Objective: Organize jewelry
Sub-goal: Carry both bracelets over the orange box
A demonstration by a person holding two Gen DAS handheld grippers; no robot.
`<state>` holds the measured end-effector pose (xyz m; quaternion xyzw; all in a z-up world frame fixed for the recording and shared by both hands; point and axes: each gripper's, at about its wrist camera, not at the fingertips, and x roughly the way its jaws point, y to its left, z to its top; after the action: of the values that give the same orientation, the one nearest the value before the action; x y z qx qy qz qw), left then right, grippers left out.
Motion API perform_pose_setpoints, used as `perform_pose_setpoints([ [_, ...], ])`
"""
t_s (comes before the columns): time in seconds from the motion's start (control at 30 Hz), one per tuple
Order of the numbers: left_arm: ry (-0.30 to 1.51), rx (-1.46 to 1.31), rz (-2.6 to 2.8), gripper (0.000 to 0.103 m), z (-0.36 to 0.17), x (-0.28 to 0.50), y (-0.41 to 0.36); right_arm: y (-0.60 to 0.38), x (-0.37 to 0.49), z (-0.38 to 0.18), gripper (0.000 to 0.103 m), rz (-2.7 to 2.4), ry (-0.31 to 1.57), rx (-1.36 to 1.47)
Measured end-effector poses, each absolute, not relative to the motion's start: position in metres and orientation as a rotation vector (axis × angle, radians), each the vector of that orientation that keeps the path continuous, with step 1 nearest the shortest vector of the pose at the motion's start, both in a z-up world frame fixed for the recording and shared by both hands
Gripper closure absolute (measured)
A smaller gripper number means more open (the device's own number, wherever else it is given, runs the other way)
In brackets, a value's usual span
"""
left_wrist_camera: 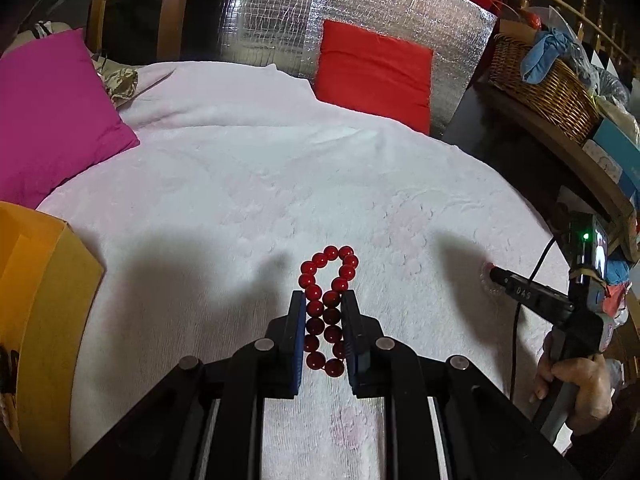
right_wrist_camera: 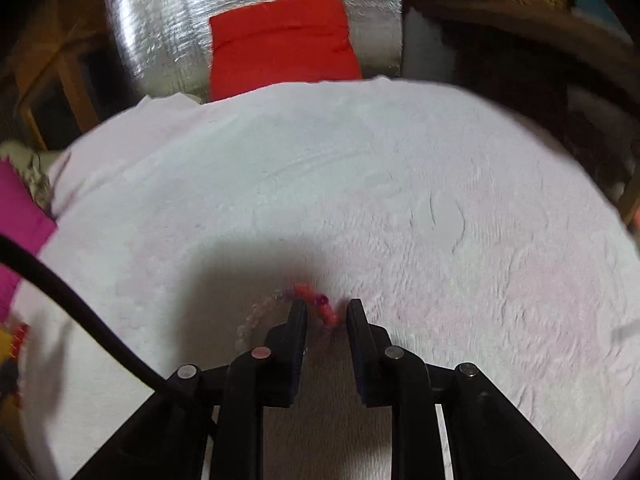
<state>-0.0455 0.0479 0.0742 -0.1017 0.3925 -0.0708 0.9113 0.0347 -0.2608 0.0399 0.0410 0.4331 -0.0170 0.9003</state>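
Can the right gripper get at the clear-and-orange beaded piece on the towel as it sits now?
Probably yes. The right gripper is right at the clear-and-orange beaded piece, its jaws parted around the orange section on the white towel, nothing covering it. The view is blurred, so contact is uncertain.

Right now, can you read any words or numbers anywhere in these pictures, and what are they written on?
"DAS": pale letters on the side of a black finger of the right gripper, seen from the left wrist camera.
Boxes on the shelf: no print can be read.
Small lit screen on the right gripper's body: too small to read.
Right wrist view: blurred, no text.
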Motion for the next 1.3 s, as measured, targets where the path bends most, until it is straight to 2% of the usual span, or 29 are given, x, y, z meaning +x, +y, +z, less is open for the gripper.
perform_pose_setpoints([
  [0.03,0.806,-0.213,-0.144,0.085,0.075,-0.046,0.050,-0.259,0.034,0.041,0.081,-0.035,0.897,0.077],
  [0.1,0.802,-0.224,-0.140,0.085,0.076,-0.046,0.053,-0.256,0.033,0.043,0.094,-0.025,0.902,0.057],
  [0.17,0.802,-0.234,-0.139,0.085,0.077,-0.047,0.054,-0.254,0.030,0.046,0.095,-0.005,0.903,0.072],
  [0.63,0.731,-0.196,-0.084,0.085,0.095,-0.068,0.053,-0.265,-0.014,0.108,0.095,0.263,0.747,0.340],
  [0.83,0.689,-0.188,-0.054,0.085,0.109,-0.087,0.060,-0.243,-0.027,0.122,0.095,0.328,0.722,0.353],
  [1.3,0.580,-0.248,0.147,0.085,0.160,-0.176,0.154,-0.152,-0.063,0.156,0.095,0.562,0.650,0.325],
])
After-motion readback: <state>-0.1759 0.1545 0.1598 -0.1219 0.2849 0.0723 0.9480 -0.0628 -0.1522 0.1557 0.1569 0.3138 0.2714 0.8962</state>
